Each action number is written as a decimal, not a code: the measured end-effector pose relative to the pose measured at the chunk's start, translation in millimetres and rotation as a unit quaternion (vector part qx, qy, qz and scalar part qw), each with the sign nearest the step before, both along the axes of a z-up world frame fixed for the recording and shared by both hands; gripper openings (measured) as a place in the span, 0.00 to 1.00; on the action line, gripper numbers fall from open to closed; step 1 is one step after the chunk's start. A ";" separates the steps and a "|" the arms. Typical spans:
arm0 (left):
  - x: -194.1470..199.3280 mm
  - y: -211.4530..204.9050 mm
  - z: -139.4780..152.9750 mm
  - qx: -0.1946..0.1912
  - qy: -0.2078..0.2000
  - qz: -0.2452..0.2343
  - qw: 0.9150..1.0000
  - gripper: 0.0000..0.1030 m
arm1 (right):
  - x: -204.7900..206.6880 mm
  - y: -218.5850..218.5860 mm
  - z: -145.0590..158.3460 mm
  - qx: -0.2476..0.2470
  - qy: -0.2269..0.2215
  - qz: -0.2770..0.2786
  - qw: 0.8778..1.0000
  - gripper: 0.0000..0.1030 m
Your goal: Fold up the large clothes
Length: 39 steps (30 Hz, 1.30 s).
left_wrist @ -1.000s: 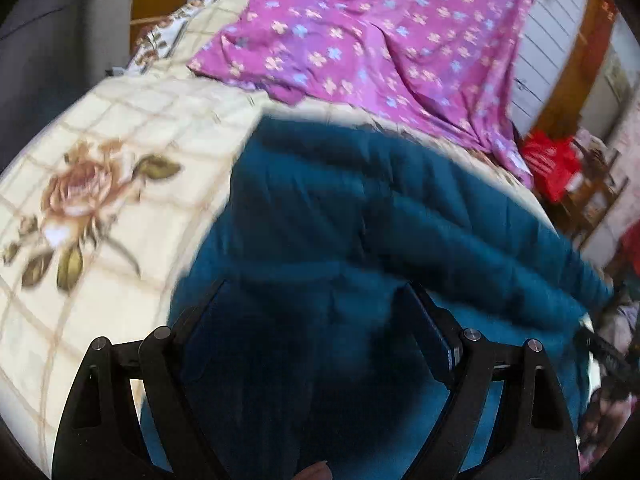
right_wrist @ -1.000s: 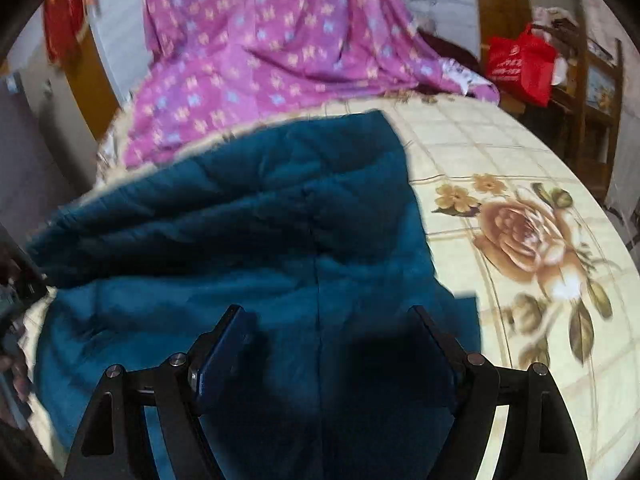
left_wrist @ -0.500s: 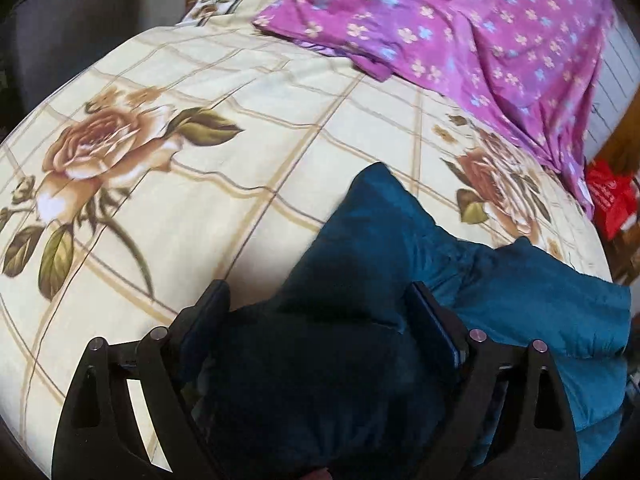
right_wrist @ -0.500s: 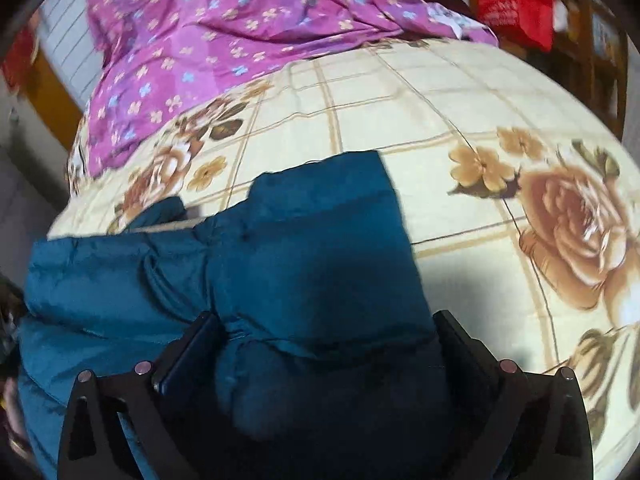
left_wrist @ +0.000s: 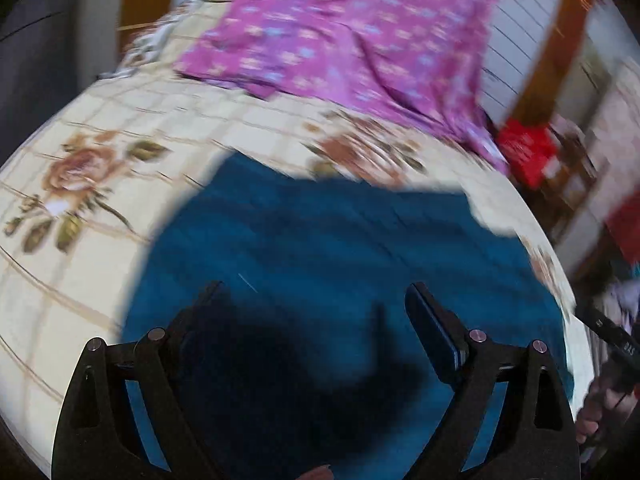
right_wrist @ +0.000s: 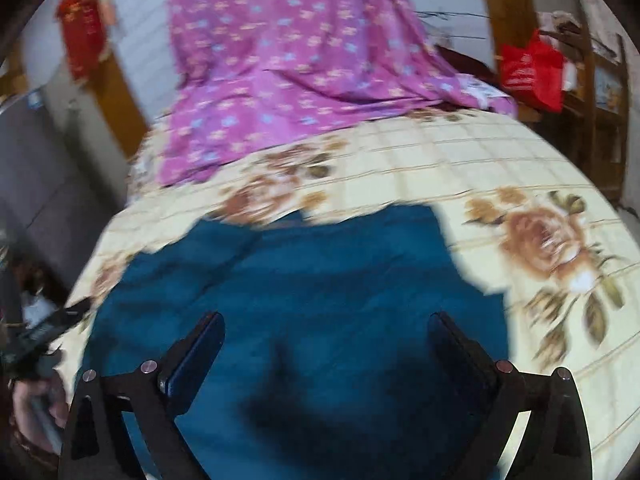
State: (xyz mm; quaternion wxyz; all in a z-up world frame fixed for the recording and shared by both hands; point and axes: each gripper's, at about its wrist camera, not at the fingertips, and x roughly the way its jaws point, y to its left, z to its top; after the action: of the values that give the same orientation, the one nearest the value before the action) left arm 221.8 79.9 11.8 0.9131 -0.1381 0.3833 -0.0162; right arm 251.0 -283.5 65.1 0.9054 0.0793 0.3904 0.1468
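Note:
A large teal padded garment (left_wrist: 340,248) lies on a cream bedsheet with rose prints (left_wrist: 80,168); it also shows in the right wrist view (right_wrist: 320,280). My left gripper (left_wrist: 314,292) is open over the garment's near part, with nothing between its fingers. My right gripper (right_wrist: 326,322) is open too, over the garment's near part on its right side. Both views are blurred by motion. The garment's near edge is hidden under the grippers.
A purple flowered cloth (left_wrist: 352,32) drapes over the far end of the bed, also seen in the right wrist view (right_wrist: 280,64). A red bag (right_wrist: 532,68) hangs by wooden shelves to the right. The other hand's gripper shows at the edge (left_wrist: 612,340).
Both grippers have pulled back and up from the bunched garment. The garment now lies spread flatter on the bed, and more of the room is in view.

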 end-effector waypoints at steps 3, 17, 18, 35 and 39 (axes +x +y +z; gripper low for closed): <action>-5.2 -33.8 -33.1 0.033 0.047 -0.005 0.998 0.91 | -28.3 27.0 -18.9 -0.047 -0.005 -0.001 0.999 0.98; -17.5 -15.2 -33.8 0.002 0.019 0.001 1.000 0.99 | -44.9 21.3 -65.0 -0.034 -0.023 0.031 0.999 1.00; -23.4 -7.3 -28.0 0.011 0.009 0.010 1.000 0.99 | -48.8 10.5 -55.5 -0.022 -0.034 0.026 0.999 1.00; -22.4 71.2 -22.3 0.079 0.015 0.133 0.988 0.99 | -59.2 -106.0 -35.2 -0.023 -0.042 -0.127 0.991 1.00; -34.7 60.3 -17.1 0.120 -0.013 0.144 0.982 0.99 | -73.9 -90.2 -26.5 -0.053 -0.074 -0.115 0.989 1.00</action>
State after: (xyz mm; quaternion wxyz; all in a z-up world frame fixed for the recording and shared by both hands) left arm 187.1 140.1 -5.3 0.9207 -0.0814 0.3467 0.1597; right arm 177.1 -373.7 38.7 0.9456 0.0650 0.3178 0.0263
